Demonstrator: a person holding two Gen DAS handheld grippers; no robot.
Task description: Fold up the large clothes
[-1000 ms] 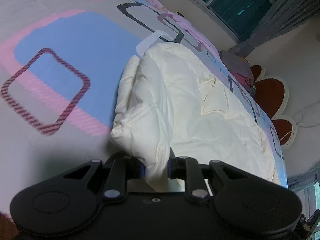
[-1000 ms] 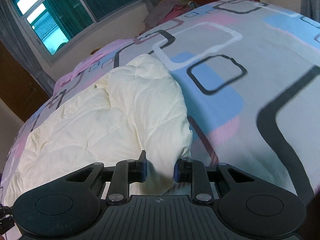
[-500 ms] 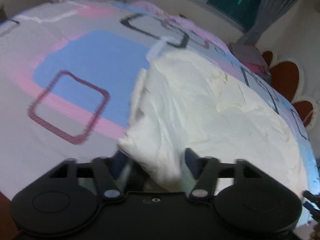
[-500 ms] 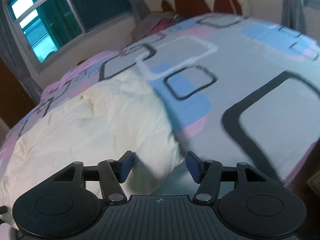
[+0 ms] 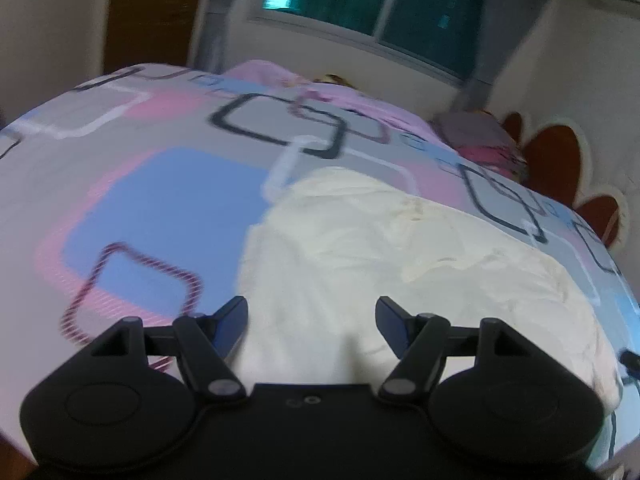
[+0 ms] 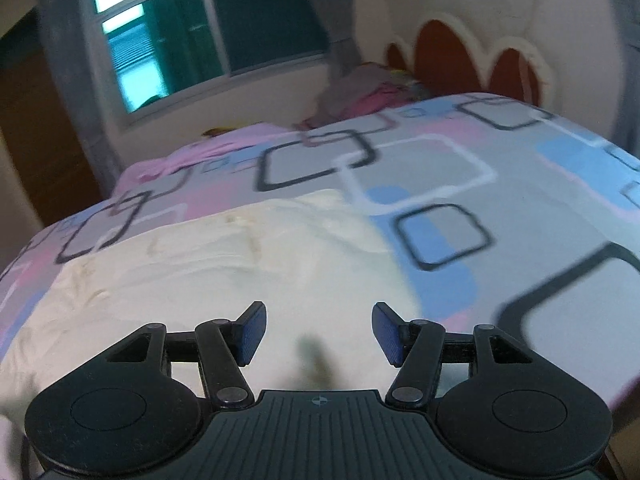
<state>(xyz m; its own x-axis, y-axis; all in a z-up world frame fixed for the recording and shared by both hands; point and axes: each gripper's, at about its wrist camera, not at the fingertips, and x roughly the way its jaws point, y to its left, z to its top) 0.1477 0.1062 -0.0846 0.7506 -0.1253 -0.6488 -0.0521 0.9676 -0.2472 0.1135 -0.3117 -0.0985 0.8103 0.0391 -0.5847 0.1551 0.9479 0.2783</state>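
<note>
A cream quilted garment (image 5: 380, 256) lies spread on the patterned bed, also in the right wrist view (image 6: 224, 276). My left gripper (image 5: 311, 320) is open and empty, its jaws wide apart just above the garment's near left edge. My right gripper (image 6: 319, 328) is open and empty, above the garment's near right edge. Neither gripper touches the cloth. The garment's near edge is hidden under both gripper bodies.
The bedspread (image 5: 152, 184) is grey with pink, blue and black squares; it also shows in the right wrist view (image 6: 500, 208). A pile of pink and grey clothes (image 6: 372, 92) lies by the red-and-white headboard (image 6: 472, 60). A window (image 5: 380, 4) is behind the bed.
Both grippers were shut on folds of the cream garment one second ago. They opened, let the cloth drop flat on the bed, and pulled back and tilted up.
</note>
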